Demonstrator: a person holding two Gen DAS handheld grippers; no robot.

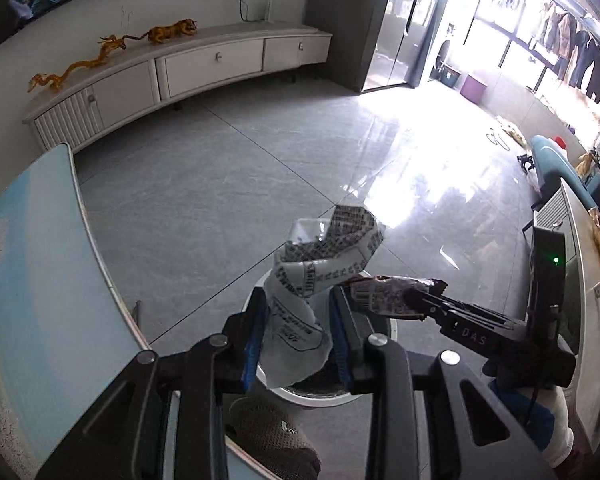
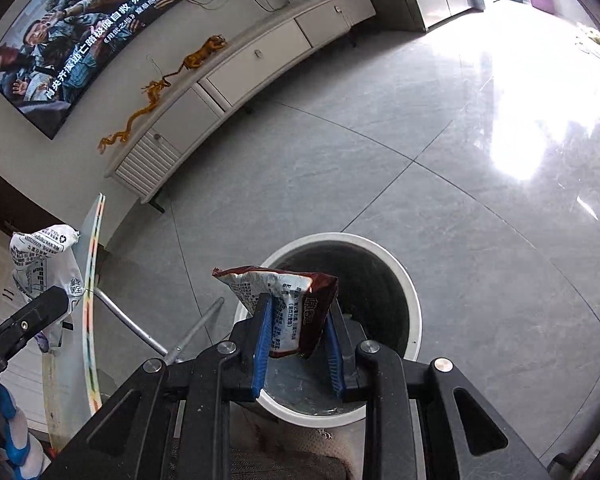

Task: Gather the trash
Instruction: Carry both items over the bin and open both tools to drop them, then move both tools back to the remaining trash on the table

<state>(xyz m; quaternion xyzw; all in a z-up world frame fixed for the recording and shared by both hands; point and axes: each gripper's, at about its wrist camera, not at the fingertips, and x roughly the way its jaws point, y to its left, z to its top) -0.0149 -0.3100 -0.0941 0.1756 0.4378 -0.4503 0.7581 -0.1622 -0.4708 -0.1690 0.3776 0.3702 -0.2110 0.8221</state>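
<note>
**Both grippers carry wrappers to the trash bin**

Left gripper (image 1: 296, 336), in its own wrist view, is clamped on a crumpled white printed wrapper (image 1: 324, 256) that stands up between the blue pads, above the near left rim of the white trash bin (image 1: 320, 398) on the floor. To its right, the right gripper (image 1: 416, 300) reaches in with a brown snack wrapper (image 1: 384, 294) held at its tip. Little of the bin's inside shows here; what it holds I cannot tell.

From the right wrist view, the right gripper (image 2: 298, 340) is closed on the brown snack wrapper (image 2: 288, 304), directly over the trash bin (image 2: 414, 312). The bin's inside is dark, and its contents are too dim to name. The left gripper (image 2: 56, 300) is at the far left, with the white printed wrapper (image 2: 44, 260) not yet over the opening.

To do this step well, I would bring each wrapper well inside the rim before letting go, since light film can drift or catch on the edge, and release one at a time so the grippers do not collide.
</note>
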